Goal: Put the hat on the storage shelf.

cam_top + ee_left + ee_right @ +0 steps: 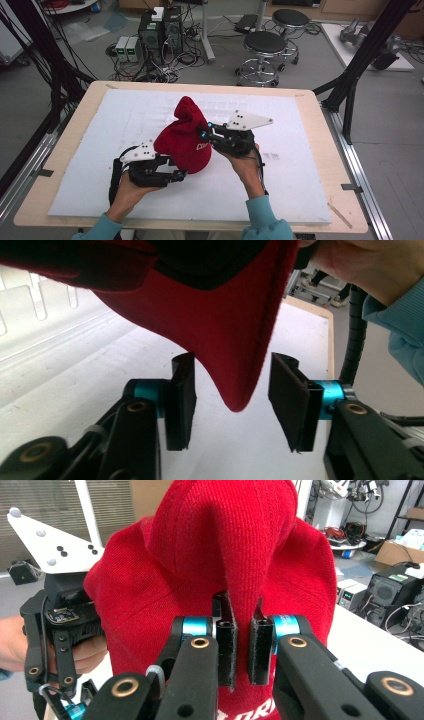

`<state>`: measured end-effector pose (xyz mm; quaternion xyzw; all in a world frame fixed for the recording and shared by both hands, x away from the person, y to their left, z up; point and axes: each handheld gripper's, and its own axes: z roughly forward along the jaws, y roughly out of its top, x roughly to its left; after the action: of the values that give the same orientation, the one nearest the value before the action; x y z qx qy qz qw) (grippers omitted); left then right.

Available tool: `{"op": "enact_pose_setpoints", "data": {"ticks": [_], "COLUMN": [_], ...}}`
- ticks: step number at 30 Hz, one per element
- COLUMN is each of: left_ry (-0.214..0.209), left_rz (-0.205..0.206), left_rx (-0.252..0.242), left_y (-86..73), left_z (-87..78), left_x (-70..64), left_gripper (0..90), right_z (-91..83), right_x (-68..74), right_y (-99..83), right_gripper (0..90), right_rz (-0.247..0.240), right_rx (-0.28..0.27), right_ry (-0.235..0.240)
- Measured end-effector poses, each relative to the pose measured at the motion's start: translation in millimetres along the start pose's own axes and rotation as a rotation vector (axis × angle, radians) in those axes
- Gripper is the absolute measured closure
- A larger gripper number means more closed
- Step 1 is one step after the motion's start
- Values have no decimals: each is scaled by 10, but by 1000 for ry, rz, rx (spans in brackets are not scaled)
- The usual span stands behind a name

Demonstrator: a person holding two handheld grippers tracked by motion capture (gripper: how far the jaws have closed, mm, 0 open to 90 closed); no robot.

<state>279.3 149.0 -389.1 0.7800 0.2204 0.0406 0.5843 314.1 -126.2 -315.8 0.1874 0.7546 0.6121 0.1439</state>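
Red knit hat (pixel 183 137) at frame centre: soft, light, floppy. Right gripper (pixel 242 645) clamped on fold of knit. Left gripper (pixel 230 400) apart, straddling hanging brim. Best hold: thick brim edge.

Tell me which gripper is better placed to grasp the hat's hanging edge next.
Left. Its open fingers flank the red hat's hanging tip; the right gripper is shut on a fold.

Red hat (pixel 210 590): white lettering, unreadable.
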Motion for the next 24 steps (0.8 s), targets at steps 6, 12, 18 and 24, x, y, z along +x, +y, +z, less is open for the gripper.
{"op": "enact_pose_setpoints", "data": {"ticks": [6,12,18,24], "left_ry": [4,36,55,51], "left_rz": [13,31,27,22], "left_rx": [-27,-19,-22,-14], "left_y": [9,9,15,19], "left_z": [-17,-45,-57,-77], "left_x": [0,3,-5,3], "left_gripper": [716,842,852,854], "right_z": [15,19,16,23], "right_x": [18,23,32,34], "right_y": [3,4,8,-1], "right_gripper": [855,855,851,814], "right_rz": [10,9,1,-2], "right_rx": [-14,-23,-25,-29], "right_ry": [13,18,17,20]}}
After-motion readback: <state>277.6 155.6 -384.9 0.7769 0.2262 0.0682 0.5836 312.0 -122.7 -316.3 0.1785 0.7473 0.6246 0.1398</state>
